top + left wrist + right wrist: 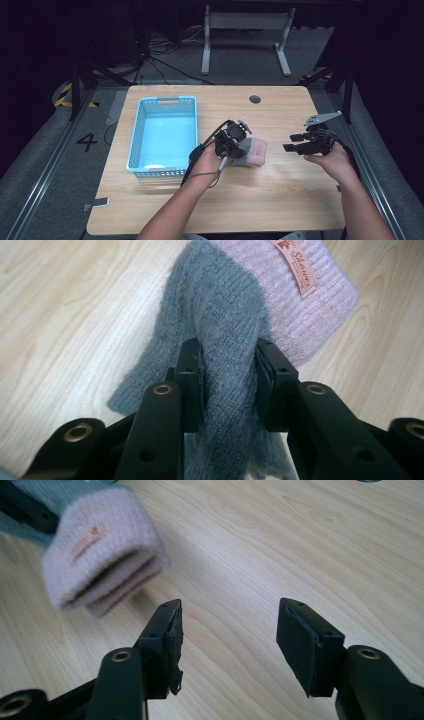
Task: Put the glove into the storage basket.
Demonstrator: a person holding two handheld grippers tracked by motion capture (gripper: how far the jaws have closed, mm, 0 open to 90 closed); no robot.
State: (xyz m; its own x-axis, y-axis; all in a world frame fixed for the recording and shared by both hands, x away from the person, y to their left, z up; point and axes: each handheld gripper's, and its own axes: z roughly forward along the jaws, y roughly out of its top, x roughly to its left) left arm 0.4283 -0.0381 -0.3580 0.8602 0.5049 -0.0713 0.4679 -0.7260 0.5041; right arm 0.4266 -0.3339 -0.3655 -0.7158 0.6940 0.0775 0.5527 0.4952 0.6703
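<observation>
- The person's two forearms enter from the bottom edge of the high view, each hand holding a black two-jaw gripper over the light wood-grain table (280, 195).
- The left gripper (231, 142) is clamped on the grey end of a folded knitted sock, grey and pale pink (252, 151). In the left gripper view both jaws press into a raised ridge of the grey knit (227, 365) from either side.
- The sock lies near the middle of the table, just to the right of the basket. Its pale pink ribbed cuff (320, 310) extends away from the left gripper and carries a small orange sewn label (297, 265); the label's lettering is too small to read with confidence.
- The right gripper (300, 142) is held to the right of the sock, apart from it, with its jaws spread wide and nothing between them. In the right gripper view (227, 630) bare tabletop shows through the gap, and the pink cuff (100, 550) sits beyond the jaws at upper left, blurred.
- A light blue rectangular plastic basket with perforated walls (137, 135) stands on the left part of the table; one small pale item lies in its near corner, unidentifiable.
- A round dark grommet hole (255, 99) sits near the table's far edge.
- Beyond the table, white metal table legs (206, 45) stand on a grey floor with black cables (165, 62).
</observation>
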